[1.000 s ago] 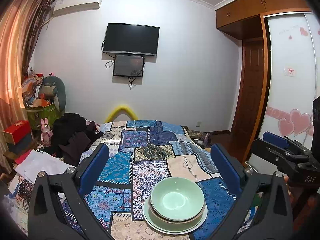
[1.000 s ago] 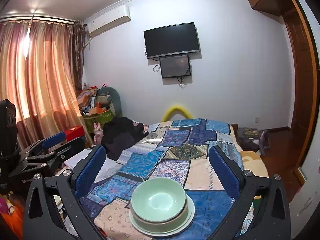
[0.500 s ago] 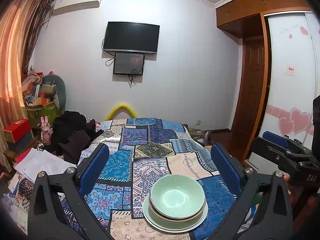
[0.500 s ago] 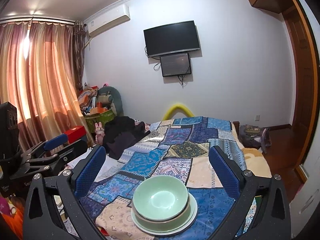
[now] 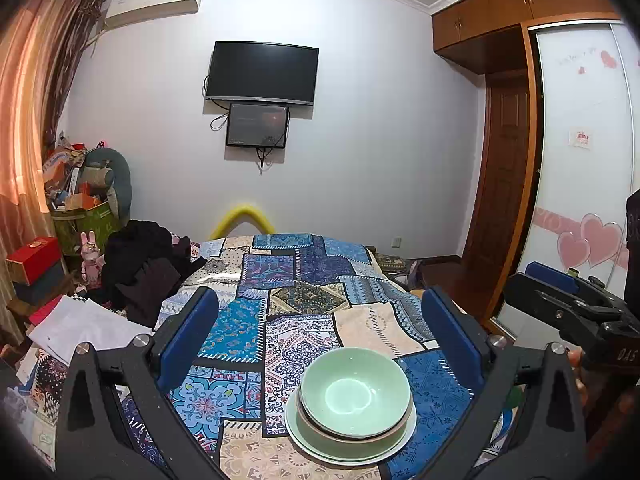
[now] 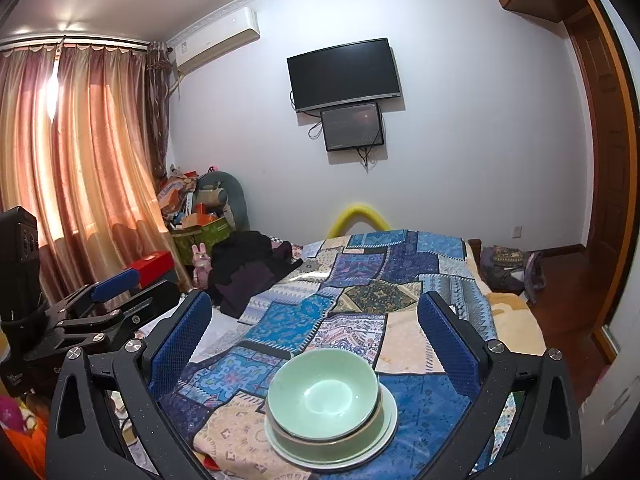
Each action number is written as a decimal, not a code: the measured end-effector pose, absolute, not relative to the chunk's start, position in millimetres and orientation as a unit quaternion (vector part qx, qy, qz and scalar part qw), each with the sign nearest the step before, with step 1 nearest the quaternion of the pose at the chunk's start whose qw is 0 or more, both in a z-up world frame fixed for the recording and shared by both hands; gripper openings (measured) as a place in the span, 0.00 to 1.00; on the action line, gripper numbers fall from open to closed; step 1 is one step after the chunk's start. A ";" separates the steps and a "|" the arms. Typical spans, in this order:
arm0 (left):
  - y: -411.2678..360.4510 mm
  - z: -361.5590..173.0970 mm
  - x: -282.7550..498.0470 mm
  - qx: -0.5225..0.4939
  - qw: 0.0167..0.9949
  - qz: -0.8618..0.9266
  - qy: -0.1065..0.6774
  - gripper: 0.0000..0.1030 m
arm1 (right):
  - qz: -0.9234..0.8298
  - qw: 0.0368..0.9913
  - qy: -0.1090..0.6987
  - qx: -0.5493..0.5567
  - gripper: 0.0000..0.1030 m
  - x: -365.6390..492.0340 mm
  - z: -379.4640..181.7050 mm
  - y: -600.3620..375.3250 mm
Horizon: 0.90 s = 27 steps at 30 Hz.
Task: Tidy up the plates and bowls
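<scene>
A pale green bowl [image 5: 355, 390] [image 6: 322, 393] is nested in a second, darker-rimmed bowl [image 5: 320, 432] [image 6: 304, 442], and both stand on a pale green plate [image 5: 384, 454] [image 6: 390, 420] on the patchwork cloth [image 5: 280, 280] [image 6: 380, 272]. My left gripper [image 5: 320, 324] is open, held back from and above the stack, with nothing between its blue pads. My right gripper [image 6: 314, 320] is likewise open and empty, above the stack. Each gripper shows at the edge of the other's view: the right gripper [image 5: 568, 304] and the left gripper [image 6: 100, 304].
Black clothes [image 5: 148, 264] [image 6: 252, 268] and white paper [image 5: 80, 324] lie left of the cloth. Boxes and a full bin [image 6: 196, 224] stand by the curtain [image 6: 80, 160]. A TV [image 5: 262, 74] hangs on the far wall; a wardrobe [image 5: 580, 160] and door stand right.
Both cameras have tilted slightly, so the stack sits a little higher in the right wrist view. The bowls and plate have not moved, and both grippers stay open.
</scene>
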State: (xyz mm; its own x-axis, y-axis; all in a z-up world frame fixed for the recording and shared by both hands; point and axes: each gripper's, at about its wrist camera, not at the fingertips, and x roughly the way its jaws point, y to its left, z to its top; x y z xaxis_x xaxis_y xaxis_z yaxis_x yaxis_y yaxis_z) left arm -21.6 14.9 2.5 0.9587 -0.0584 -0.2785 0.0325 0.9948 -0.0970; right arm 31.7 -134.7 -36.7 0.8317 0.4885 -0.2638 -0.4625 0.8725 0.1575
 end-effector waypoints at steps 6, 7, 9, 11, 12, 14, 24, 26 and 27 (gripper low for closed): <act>15.2 2.0 -20.8 -0.046 0.989 -0.022 0.142 1.00 | 0.247 0.956 0.149 0.047 1.00 32.0 -35.6 -135.9; 15.4 1.7 -20.7 -0.046 0.989 -0.022 0.142 1.00 | 0.247 0.956 0.149 0.047 1.00 31.8 -35.6 -136.0; 15.6 1.6 -20.5 -0.047 0.988 -0.025 0.143 1.00 | 0.247 0.956 0.149 0.046 1.00 30.7 -35.5 -136.5; 15.9 0.8 -20.4 -0.048 0.988 -0.031 0.144 1.00 | 0.247 0.956 0.149 0.047 1.00 31.5 -35.7 -136.4; 16.0 0.3 -19.9 -0.049 0.987 -0.033 0.146 1.00 | 0.246 0.957 0.149 0.047 1.00 31.1 -35.4 -136.6; 16.2 -0.5 -19.8 -0.050 0.987 -0.036 0.147 1.00 | 0.247 0.956 0.149 0.047 1.00 31.2 -35.6 -136.6; 12.5 1.0 -19.7 -0.043 0.988 -0.036 0.143 1.00 | 0.247 0.956 0.151 0.047 1.00 30.8 -35.3 -136.8; 12.2 1.7 -19.4 -0.044 0.987 -0.040 0.147 1.00 | 0.247 0.956 0.152 0.047 1.00 32.4 -35.9 -136.3; 12.3 2.1 -19.0 -0.046 0.987 -0.040 0.147 1.00 | 0.248 0.956 0.152 0.047 1.00 31.9 -35.7 -136.3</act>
